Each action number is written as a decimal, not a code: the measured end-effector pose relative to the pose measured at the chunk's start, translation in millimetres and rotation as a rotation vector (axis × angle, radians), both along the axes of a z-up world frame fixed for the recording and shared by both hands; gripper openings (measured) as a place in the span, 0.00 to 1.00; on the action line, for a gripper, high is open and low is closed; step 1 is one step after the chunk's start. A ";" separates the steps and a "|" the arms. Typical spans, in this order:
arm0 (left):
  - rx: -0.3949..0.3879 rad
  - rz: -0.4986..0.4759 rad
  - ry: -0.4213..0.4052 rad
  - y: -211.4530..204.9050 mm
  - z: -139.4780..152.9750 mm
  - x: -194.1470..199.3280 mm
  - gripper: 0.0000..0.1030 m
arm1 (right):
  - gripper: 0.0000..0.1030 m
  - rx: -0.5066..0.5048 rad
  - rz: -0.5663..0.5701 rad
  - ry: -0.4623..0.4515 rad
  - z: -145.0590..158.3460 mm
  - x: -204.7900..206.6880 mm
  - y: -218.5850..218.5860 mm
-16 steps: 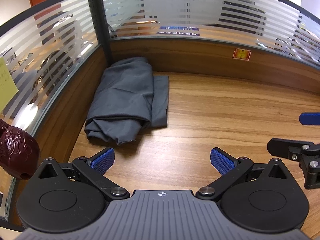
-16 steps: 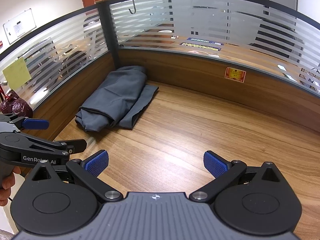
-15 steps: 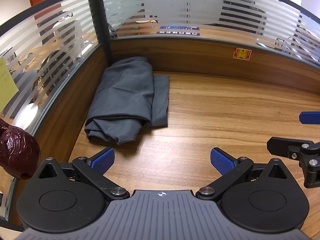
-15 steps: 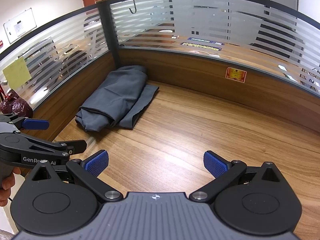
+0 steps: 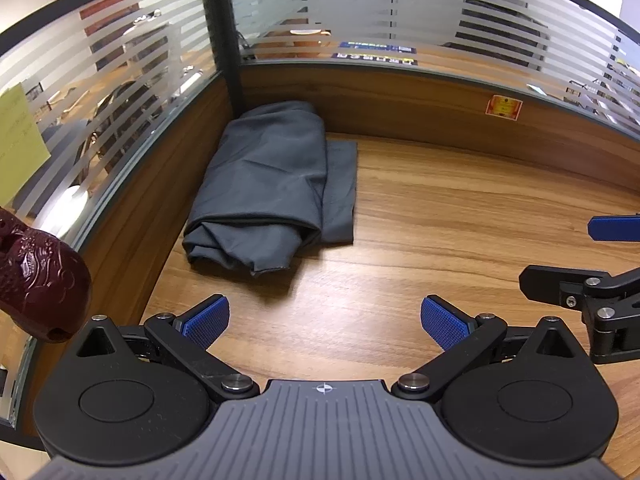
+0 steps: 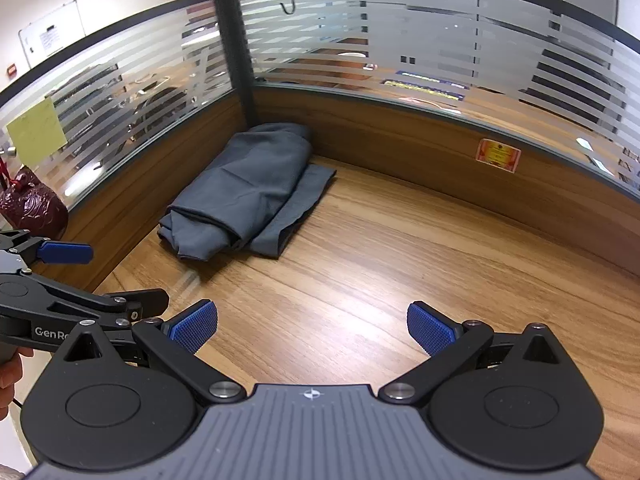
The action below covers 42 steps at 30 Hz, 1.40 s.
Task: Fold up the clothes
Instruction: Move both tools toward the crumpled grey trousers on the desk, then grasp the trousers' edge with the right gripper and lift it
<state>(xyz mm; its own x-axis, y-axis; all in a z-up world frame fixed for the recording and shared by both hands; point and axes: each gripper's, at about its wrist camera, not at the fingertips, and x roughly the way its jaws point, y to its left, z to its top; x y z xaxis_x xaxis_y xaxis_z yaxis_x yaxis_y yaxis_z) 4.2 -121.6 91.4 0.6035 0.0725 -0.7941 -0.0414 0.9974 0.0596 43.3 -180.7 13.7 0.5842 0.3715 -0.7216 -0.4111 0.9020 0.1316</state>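
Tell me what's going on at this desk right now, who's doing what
A person holds a hand-held gripper in each hand over a wooden desk. The left hand-held gripper and the right hand-held gripper are both open and hold nothing. A dark grey garment lies loosely folded in the far left corner of the desk, against the glass partition, and neither gripper touches it. A dark red ornament hangs at the left. The folding looks done or paused.
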 end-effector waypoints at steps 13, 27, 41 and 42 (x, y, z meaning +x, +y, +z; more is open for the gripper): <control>0.092 0.044 -0.039 12.7 2.1 -13.8 1.00 | 1.00 -0.004 0.069 0.002 -15.1 29.5 33.6; 0.036 0.109 -0.015 44.3 -7.9 -48.0 1.00 | 0.59 0.017 0.111 0.053 -59.8 90.4 91.2; 0.081 0.107 0.024 63.1 -14.9 -63.7 1.00 | 0.47 -0.011 0.081 0.116 -110.9 156.5 142.7; 0.079 0.107 0.027 64.7 -15.7 -64.0 1.00 | 0.45 -0.013 0.078 0.122 -114.0 160.5 145.7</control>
<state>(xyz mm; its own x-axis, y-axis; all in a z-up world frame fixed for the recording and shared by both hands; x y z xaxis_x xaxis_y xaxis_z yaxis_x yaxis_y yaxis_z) -59.9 -56.9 75.7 0.5671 0.1984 -0.7994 -0.1451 0.9794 0.1401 203.7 -35.0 -100.3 0.4619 0.4029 -0.7902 -0.4617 0.8699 0.1736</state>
